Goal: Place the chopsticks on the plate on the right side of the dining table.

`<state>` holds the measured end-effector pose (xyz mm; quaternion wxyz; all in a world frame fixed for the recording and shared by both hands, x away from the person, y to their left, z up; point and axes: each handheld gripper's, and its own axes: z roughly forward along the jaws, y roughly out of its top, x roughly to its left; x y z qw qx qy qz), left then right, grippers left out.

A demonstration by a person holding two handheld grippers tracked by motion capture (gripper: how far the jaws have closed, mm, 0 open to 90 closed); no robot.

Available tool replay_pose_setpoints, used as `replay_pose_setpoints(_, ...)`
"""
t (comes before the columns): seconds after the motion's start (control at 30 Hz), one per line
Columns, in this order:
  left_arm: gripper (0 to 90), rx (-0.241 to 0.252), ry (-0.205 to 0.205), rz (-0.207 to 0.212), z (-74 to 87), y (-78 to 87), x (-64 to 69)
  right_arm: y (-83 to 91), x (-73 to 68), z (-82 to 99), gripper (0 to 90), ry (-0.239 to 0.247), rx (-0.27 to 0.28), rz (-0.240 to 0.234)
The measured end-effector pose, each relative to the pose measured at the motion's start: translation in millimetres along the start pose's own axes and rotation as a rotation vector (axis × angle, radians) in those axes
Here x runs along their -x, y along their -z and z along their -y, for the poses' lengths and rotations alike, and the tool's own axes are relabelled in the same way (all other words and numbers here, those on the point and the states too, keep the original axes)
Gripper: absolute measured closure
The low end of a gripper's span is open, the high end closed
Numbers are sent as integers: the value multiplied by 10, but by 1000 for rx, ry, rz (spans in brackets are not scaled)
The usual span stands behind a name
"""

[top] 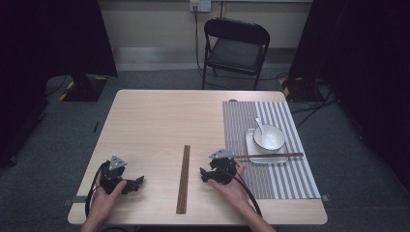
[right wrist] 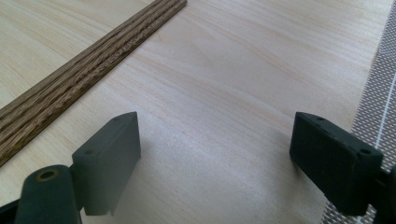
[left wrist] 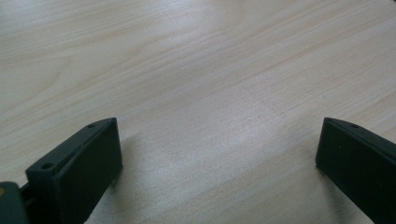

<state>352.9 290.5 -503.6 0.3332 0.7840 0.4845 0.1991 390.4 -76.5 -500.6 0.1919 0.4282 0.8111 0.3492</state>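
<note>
We are resting both grippers on the table: left gripper and right gripper are gaping wide, holding nothing. The wooden strip is lying just beyond the right gripper's left finger, the striped placemat beside the other.

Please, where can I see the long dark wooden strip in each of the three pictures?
High view: the wooden strip lies lengthwise at the table's middle front, between the two grippers.
Left gripper view: bare light tabletop between the open jaws, no strip.
Right gripper view: the strip runs diagonally across the upper left.
Shared landmark: the light wood tabletop.
</note>
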Motion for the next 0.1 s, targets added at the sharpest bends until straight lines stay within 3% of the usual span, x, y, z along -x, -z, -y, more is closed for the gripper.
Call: replay_pose_setpoints(0.1,0,0,0,0,0,0,0,0,0,1,157,0,0,0)
